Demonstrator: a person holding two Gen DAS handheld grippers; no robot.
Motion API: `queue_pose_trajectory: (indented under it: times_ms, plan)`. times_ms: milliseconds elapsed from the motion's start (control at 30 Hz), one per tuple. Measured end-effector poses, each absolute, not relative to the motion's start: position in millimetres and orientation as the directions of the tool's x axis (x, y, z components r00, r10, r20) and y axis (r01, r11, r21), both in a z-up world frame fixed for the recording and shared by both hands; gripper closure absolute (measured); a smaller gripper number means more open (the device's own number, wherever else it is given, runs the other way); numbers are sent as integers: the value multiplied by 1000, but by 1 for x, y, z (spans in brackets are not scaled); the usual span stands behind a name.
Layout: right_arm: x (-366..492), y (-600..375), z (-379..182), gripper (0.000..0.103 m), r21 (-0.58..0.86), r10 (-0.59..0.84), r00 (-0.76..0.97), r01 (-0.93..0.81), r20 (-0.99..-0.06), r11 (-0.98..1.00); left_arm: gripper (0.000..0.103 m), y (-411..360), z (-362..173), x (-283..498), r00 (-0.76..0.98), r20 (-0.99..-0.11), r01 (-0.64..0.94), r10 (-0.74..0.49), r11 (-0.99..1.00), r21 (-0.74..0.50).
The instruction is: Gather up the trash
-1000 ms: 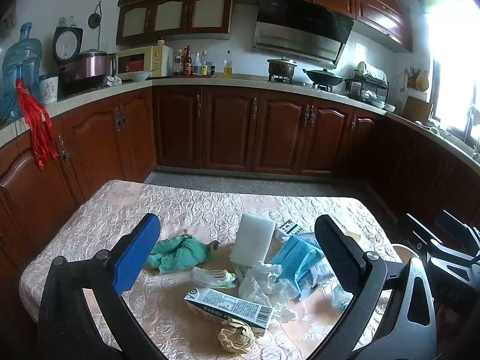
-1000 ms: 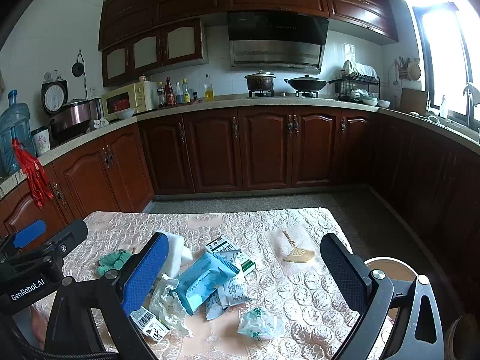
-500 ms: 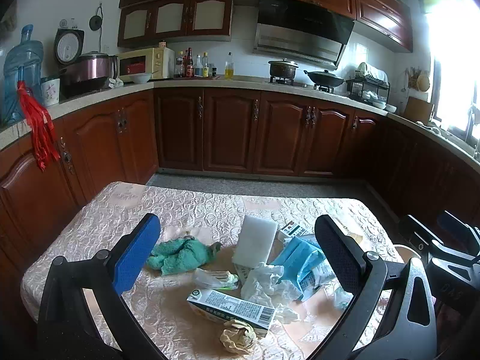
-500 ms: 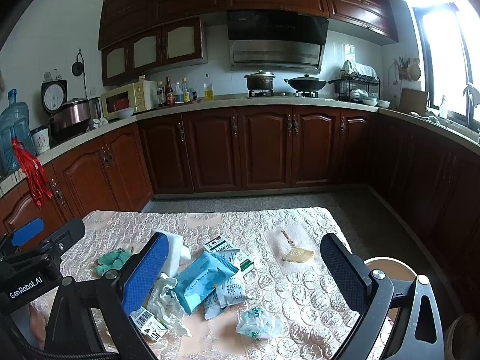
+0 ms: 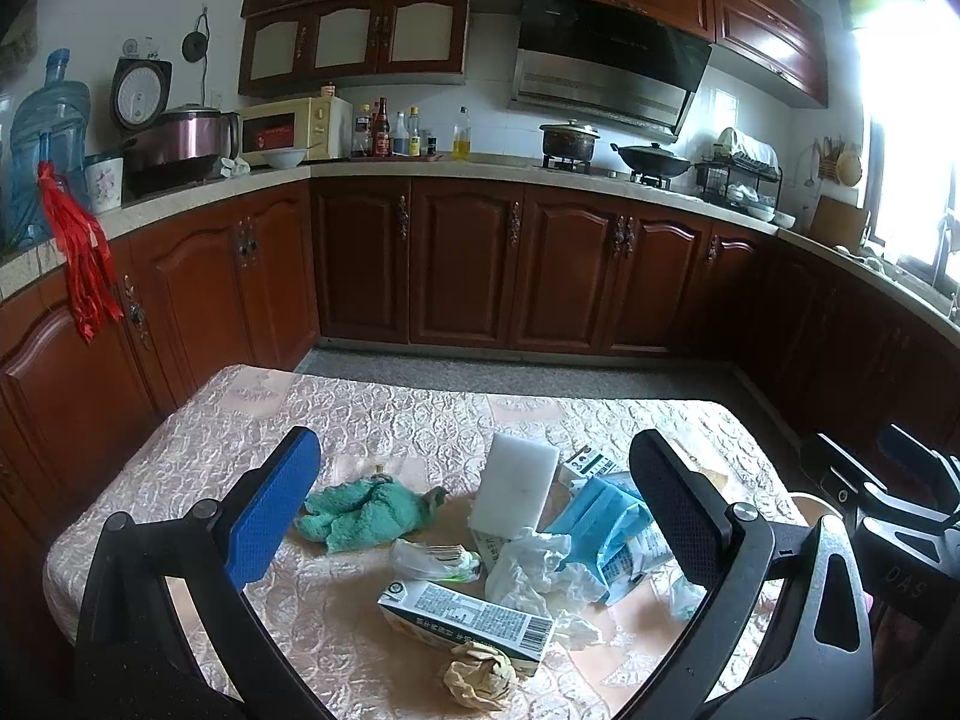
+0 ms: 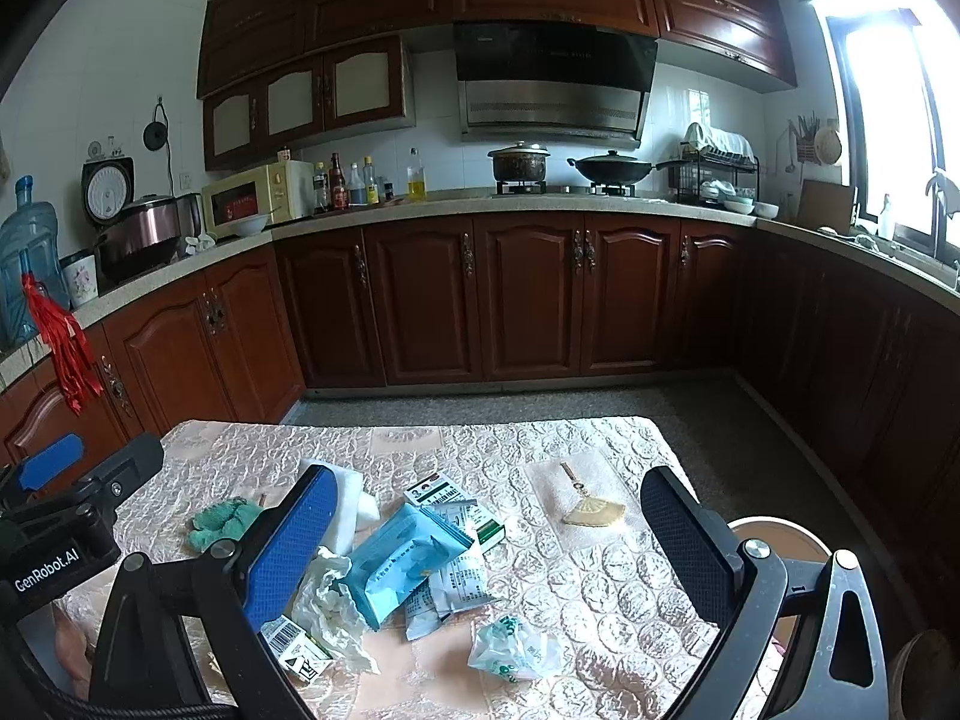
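Trash lies in a heap on the table (image 5: 198, 420): a milk carton (image 5: 465, 618), a crumpled brown paper ball (image 5: 477, 675), white crumpled plastic (image 5: 534, 570), a blue wipes pack (image 5: 600, 516), a white sponge block (image 5: 513, 495) and a teal cloth (image 5: 360, 510). My left gripper (image 5: 474, 516) is open and empty above the heap. My right gripper (image 6: 486, 546) is open and empty over the blue wipes pack (image 6: 402, 564), a small clear wrapper (image 6: 513, 651) and white plastic (image 6: 327, 606).
A small fan-shaped straw brush (image 6: 591, 510) lies on the table's far right. A round bin (image 6: 774, 540) stands on the floor past the right edge. Wooden cabinets (image 6: 528, 300) and a grey floor (image 6: 510, 402) lie beyond the table.
Both views have shifted only slightly; the left gripper has drifted a little back. Nothing on the table has moved, and both grippers have stayed open.
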State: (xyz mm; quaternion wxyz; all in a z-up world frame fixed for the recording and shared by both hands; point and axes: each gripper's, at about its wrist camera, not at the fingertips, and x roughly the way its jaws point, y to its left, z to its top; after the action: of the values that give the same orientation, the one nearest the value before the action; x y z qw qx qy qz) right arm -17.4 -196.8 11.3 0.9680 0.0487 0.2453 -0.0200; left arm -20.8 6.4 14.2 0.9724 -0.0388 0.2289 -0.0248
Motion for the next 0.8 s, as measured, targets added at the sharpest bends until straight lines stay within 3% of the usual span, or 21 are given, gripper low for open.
queue_pose_trajectory:
  times_ms: [800]
  plan:
    - [-15, -198, 7, 3, 84, -16, 874, 65, -486, 994, 1, 8, 14, -21, 893, -445, 31, -67, 996, -88]
